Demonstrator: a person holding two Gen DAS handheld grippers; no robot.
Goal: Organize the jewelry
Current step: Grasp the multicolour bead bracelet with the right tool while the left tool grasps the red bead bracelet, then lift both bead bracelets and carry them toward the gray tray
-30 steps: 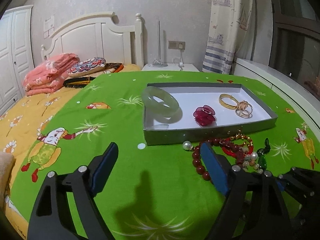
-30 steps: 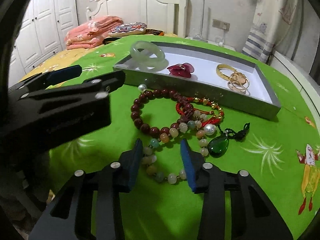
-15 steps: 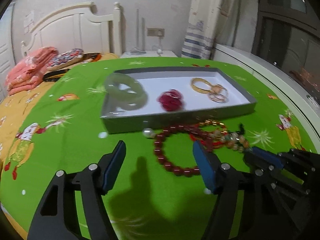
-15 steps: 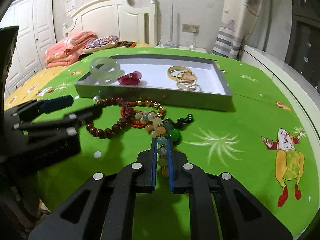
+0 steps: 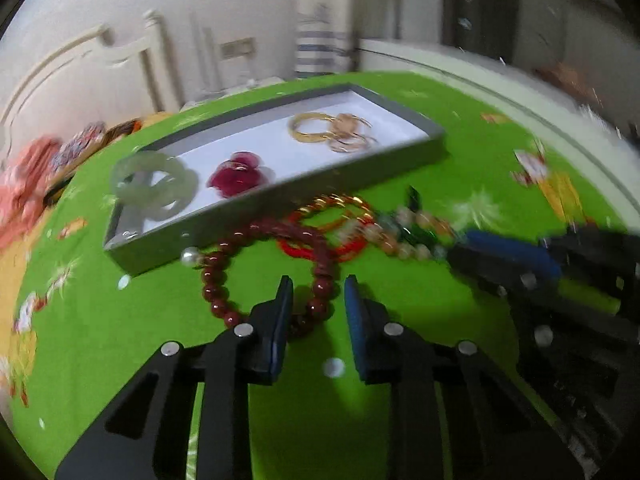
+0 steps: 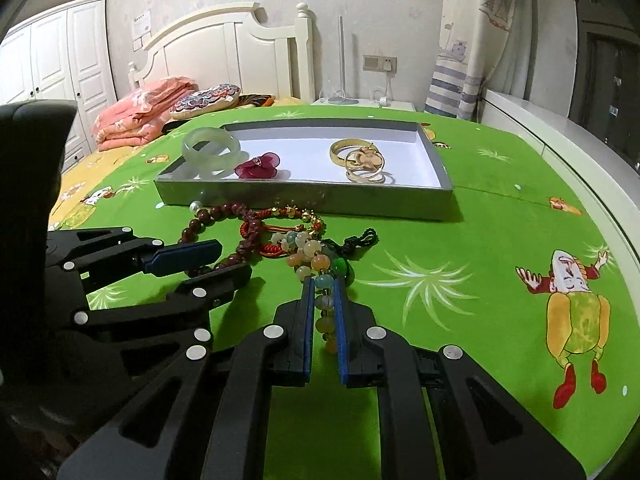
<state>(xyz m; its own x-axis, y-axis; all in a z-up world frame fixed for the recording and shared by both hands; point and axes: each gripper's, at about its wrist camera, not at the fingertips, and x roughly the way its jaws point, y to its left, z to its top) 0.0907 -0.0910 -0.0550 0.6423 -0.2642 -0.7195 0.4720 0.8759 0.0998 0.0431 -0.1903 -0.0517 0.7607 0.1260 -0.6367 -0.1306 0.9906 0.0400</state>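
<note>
Narrowed since before, left gripper (image 5: 316, 300) straddles dark-red bead bracelet (image 5: 256, 276) lying flat.

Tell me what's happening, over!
Right hand-held gripper shut on pastel bead bracelet. Left hand-held gripper open around dark red bead bracelet. Strands tangled beside tray.

- A bed (image 6: 500, 216) under a bright green cartoon-print sheet (image 6: 440, 360) carries everything; a white headboard (image 6: 224, 48) stands at its far end
- A shallow grey tray (image 6: 320, 198) lies flat on the sheet
- Just in front of it lies a tangle of jewelry: a dark red bead bracelet (image 5: 218, 300); a red cord bracelet (image 5: 320, 250); a pastel bead strand (image 6: 316, 256); a green pendant (image 6: 342, 268)
- Folded pink bedding (image 6: 140, 112) and a patterned cushion (image 6: 206, 98) lie near the headboard
</note>
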